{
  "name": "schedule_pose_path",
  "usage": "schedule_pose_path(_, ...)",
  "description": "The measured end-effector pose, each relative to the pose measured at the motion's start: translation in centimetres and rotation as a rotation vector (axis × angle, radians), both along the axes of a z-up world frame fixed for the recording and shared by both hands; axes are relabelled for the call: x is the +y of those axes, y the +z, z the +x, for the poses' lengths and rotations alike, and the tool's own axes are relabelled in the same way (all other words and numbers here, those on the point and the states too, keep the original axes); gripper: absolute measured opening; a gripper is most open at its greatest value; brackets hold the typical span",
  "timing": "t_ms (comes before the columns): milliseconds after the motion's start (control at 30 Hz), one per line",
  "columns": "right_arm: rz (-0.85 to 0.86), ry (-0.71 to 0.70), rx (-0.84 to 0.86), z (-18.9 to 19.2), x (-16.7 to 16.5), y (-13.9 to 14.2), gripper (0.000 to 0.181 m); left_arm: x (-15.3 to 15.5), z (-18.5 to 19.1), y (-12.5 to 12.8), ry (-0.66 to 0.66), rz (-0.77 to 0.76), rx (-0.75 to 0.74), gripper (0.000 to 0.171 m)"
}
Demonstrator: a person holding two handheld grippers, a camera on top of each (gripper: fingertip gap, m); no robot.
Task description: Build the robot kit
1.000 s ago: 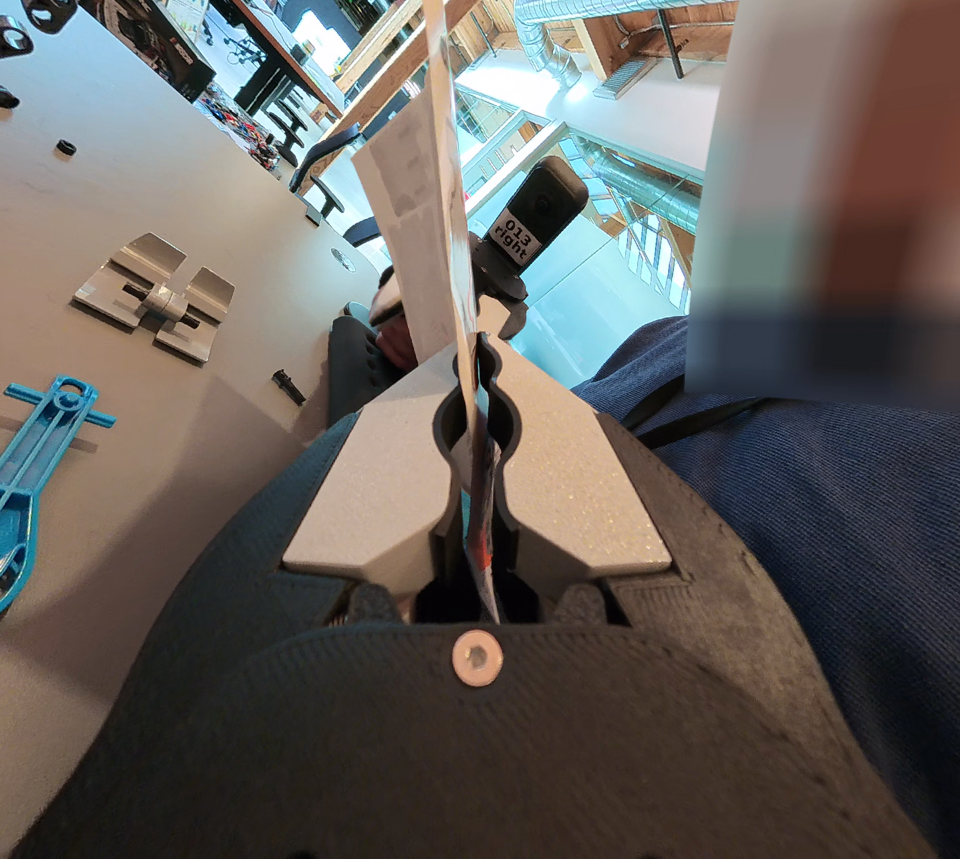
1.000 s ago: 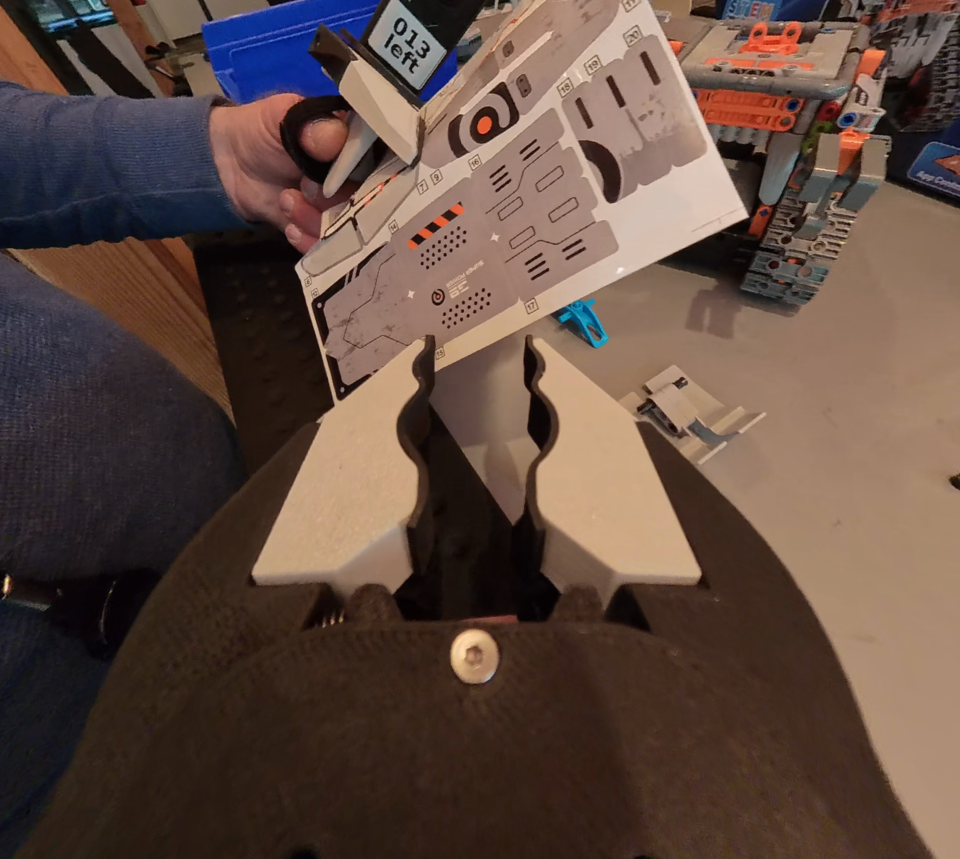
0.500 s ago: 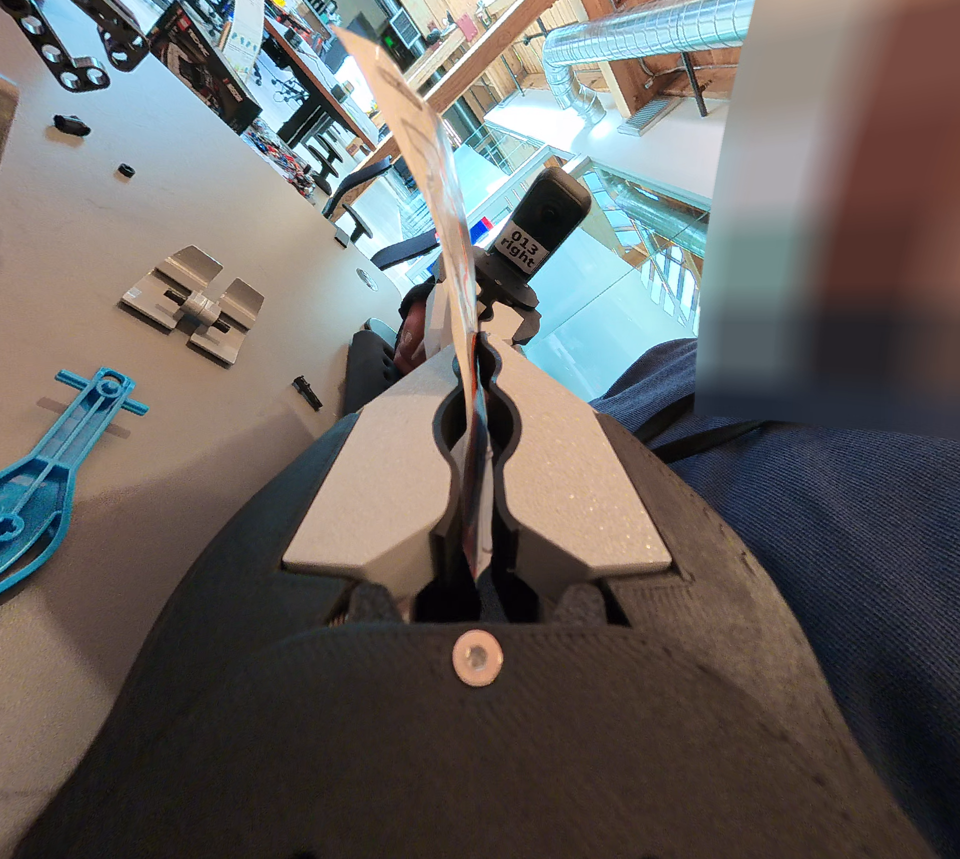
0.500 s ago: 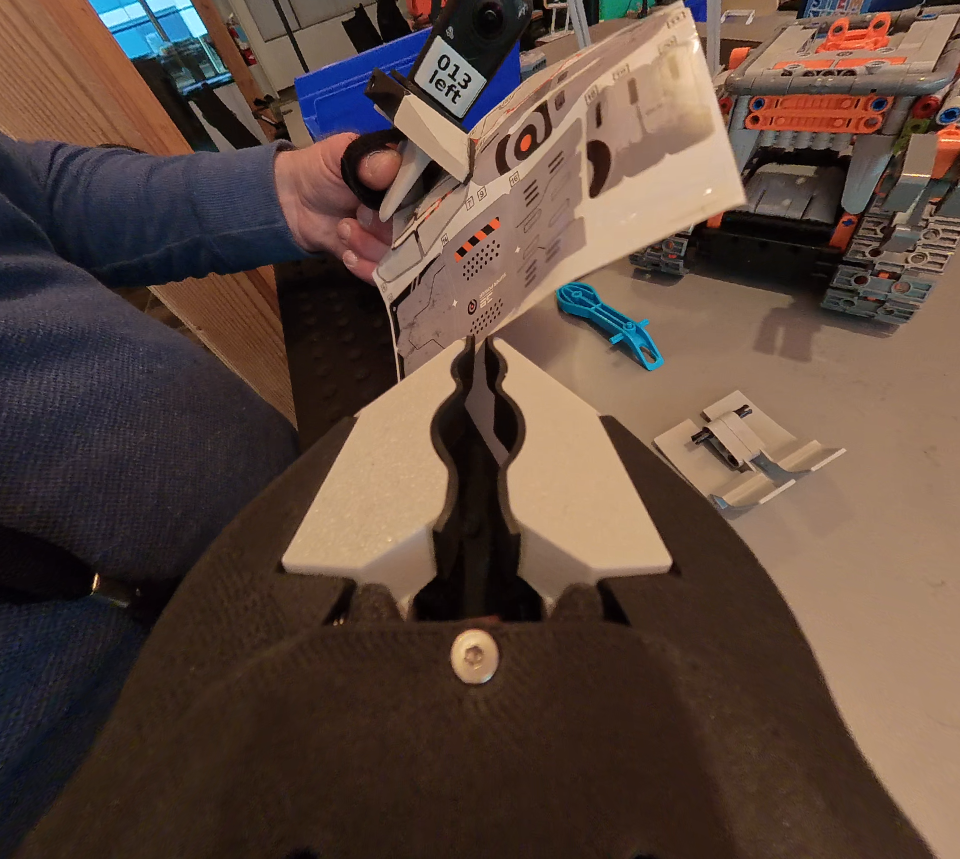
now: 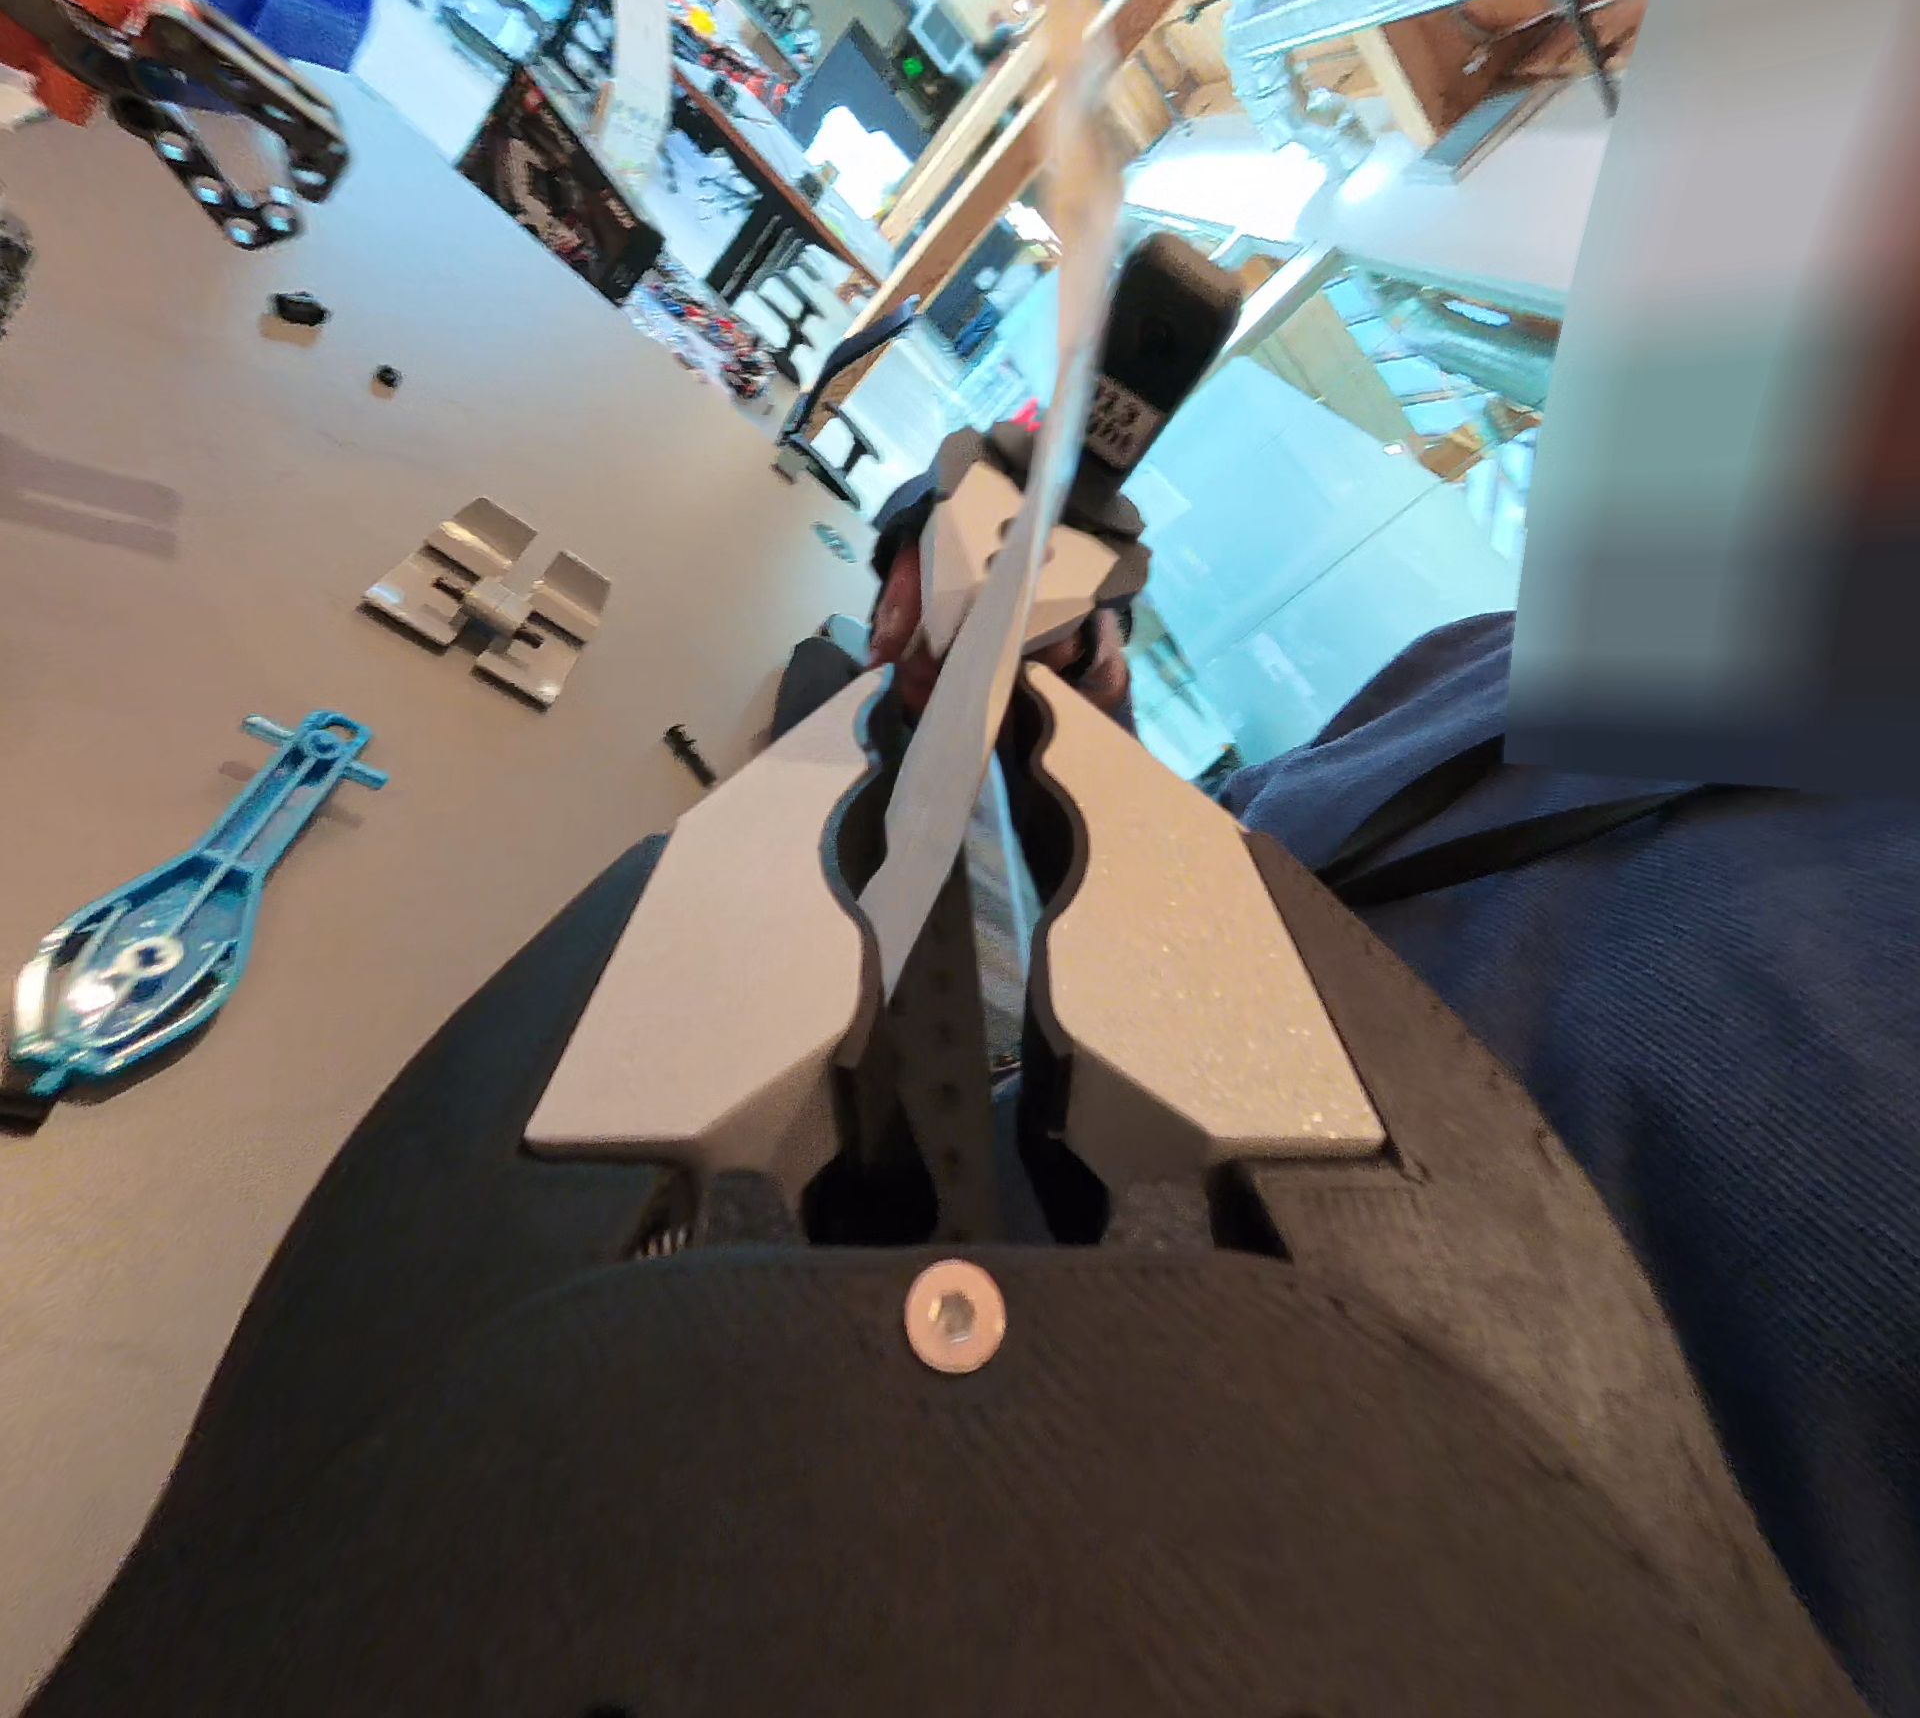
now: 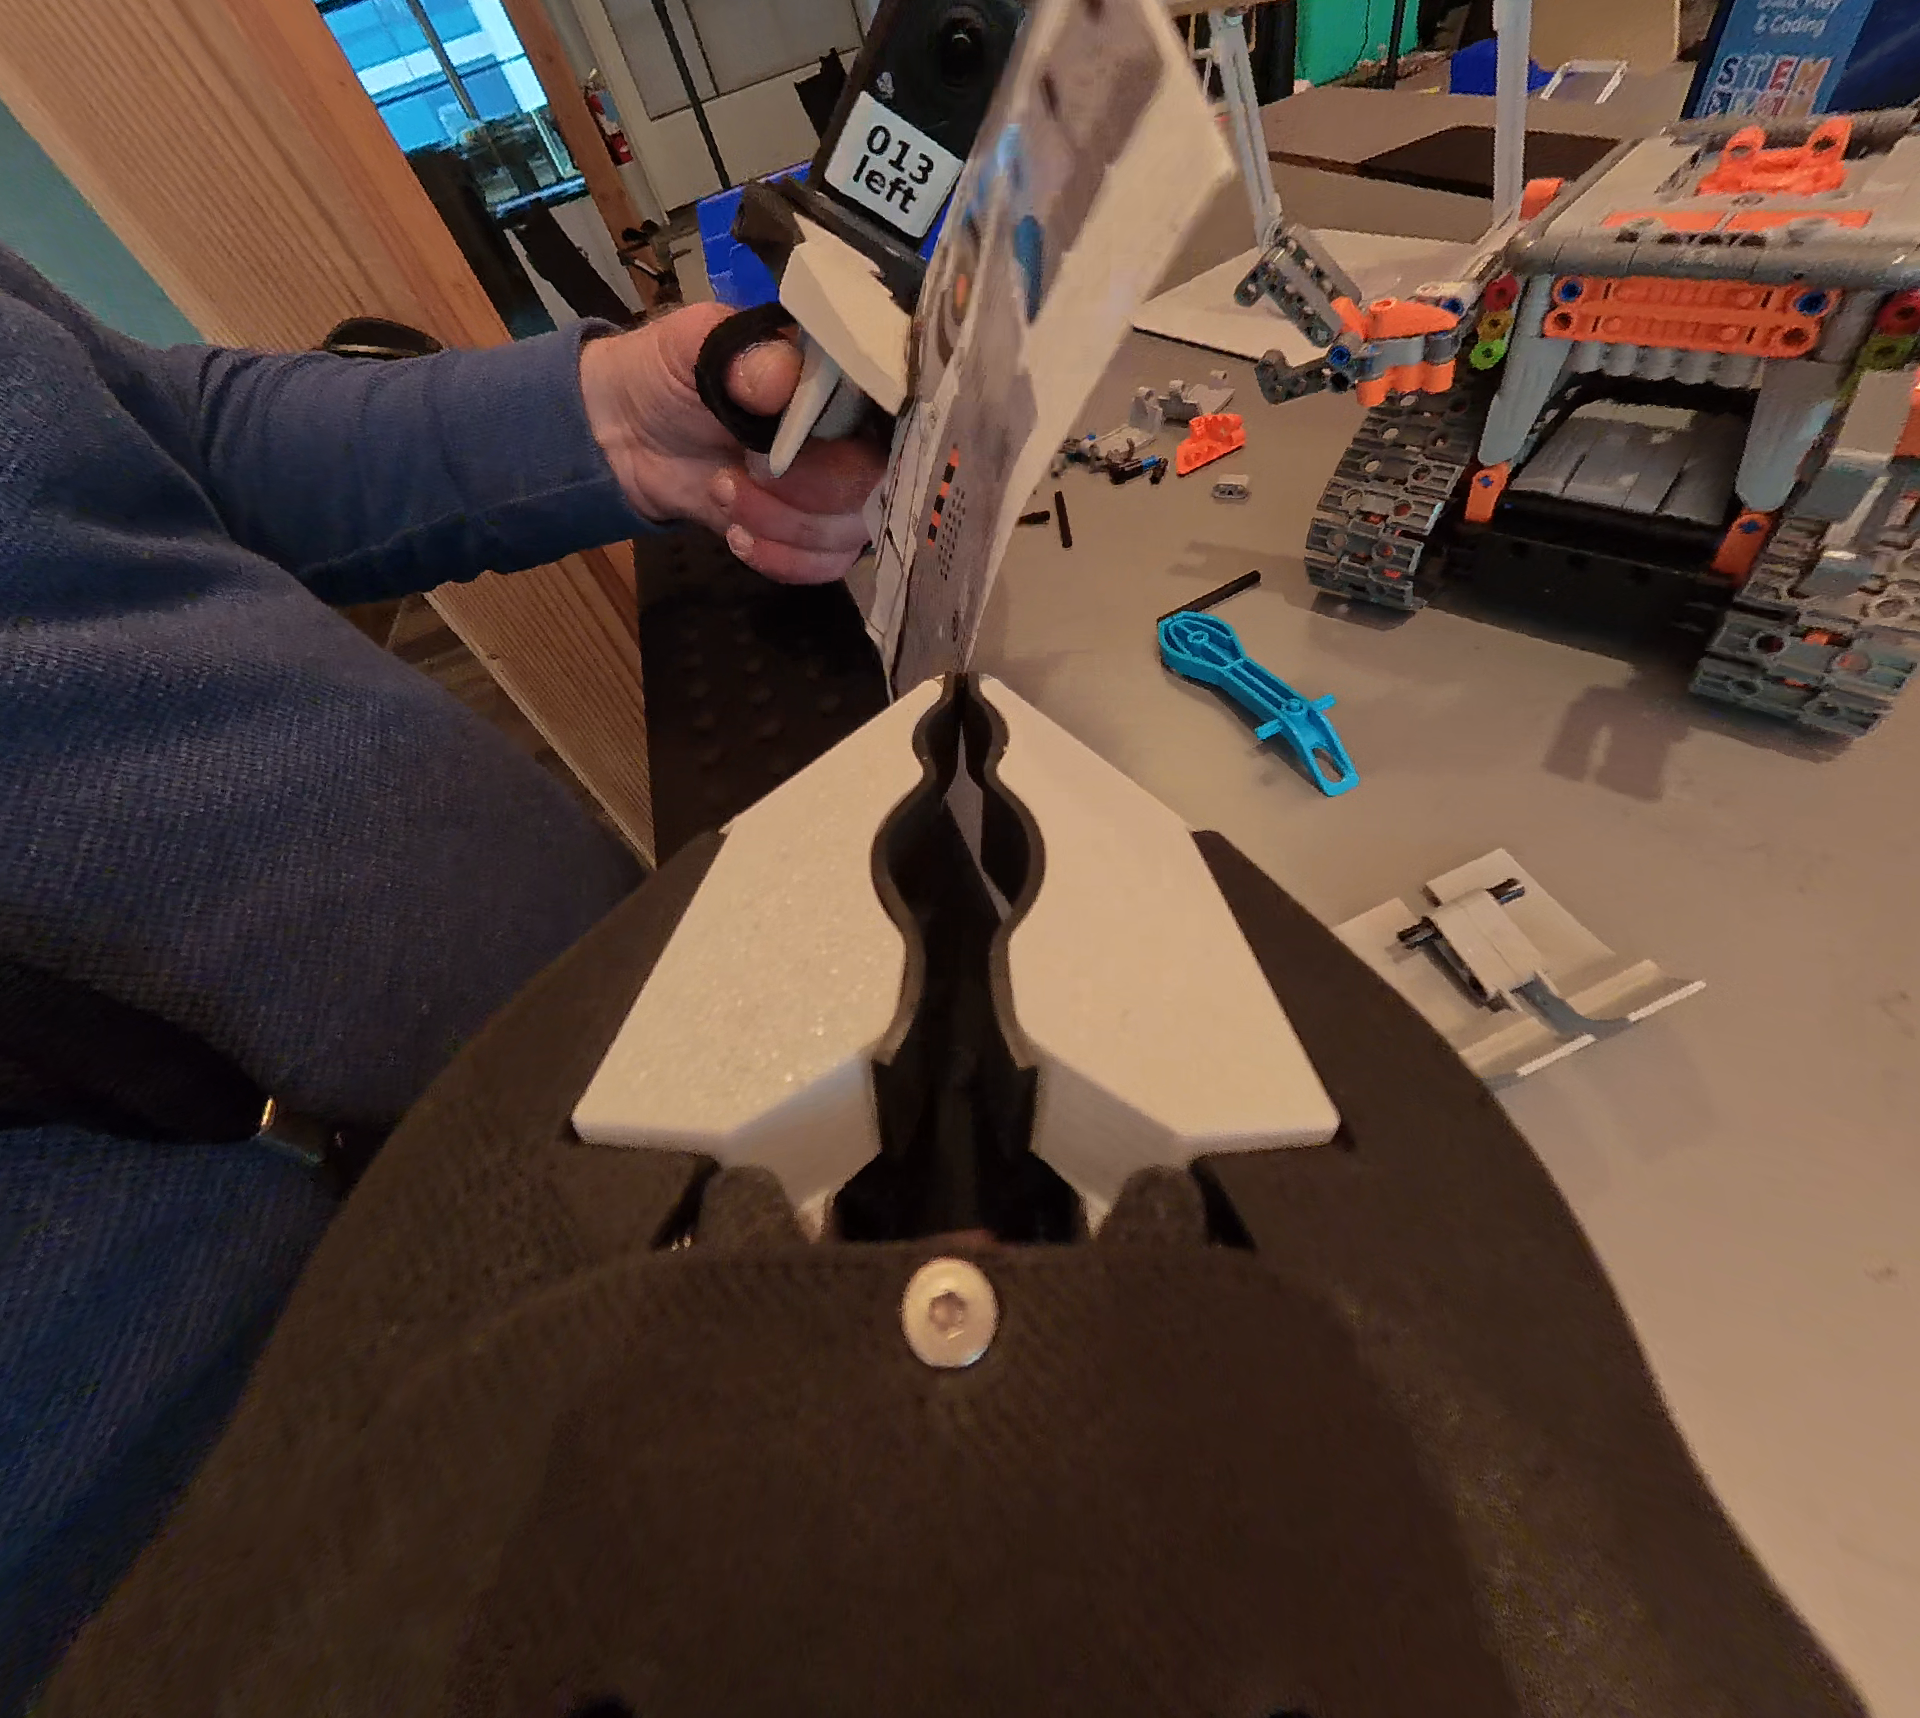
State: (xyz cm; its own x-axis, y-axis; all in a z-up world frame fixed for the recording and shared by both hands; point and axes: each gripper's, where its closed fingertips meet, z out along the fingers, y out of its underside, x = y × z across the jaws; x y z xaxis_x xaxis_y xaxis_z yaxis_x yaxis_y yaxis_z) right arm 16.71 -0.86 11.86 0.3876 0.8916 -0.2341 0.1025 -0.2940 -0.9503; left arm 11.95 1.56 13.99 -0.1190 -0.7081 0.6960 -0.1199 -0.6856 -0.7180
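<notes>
The right hand-held gripper [image 6: 961,692] is closed on the lower edge of a sticker sheet [image 6: 1049,297], its fingertips meeting on the paper just above the near edge of the tabletop [image 6: 1558,837]. The left hand-held gripper [image 5: 951,733] has its jaws parted; the sheet runs edge-on through the gap and seems to brush the left finger [image 5: 727,930], so this gripper no longer appears to clamp it. In the right wrist view the left hand-held gripper shows farther off, against the sheet's left side, held by a person's hand [image 6: 727,442] in a blue sleeve.

The sheet stands nearly upright in the air and bows toward the right. With only one narrow pinch at its bottom corner, it could pivot, flop over or slip free; a tight squeeze could crease it, and a sideways pull while it rubs the left finger could tear it or lift a sticker.

On the tabletop to the right lie a blue plastic tool [image 6: 1252,697], a grey hinged part [image 6: 1496,951] nearer, and a grey-and-orange tracked brick vehicle [image 6: 1662,421] farther back; a falling sheet could land among loose small pieces there.
</notes>
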Motion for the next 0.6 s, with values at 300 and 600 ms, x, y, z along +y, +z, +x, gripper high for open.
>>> schedule_pose_path(300,0.115,-0.078,-0.085,6.1,4.9,5.8,0.000,1.2,-2.5,-0.2,0.122,0.112,0.028,0.036)
schedule_pose_path(600,0.253,-0.009,-0.130,1.9,8.0,12.4,0.000,1.7,-6.7,3.1,0.256,0.360,0.099,0.041)
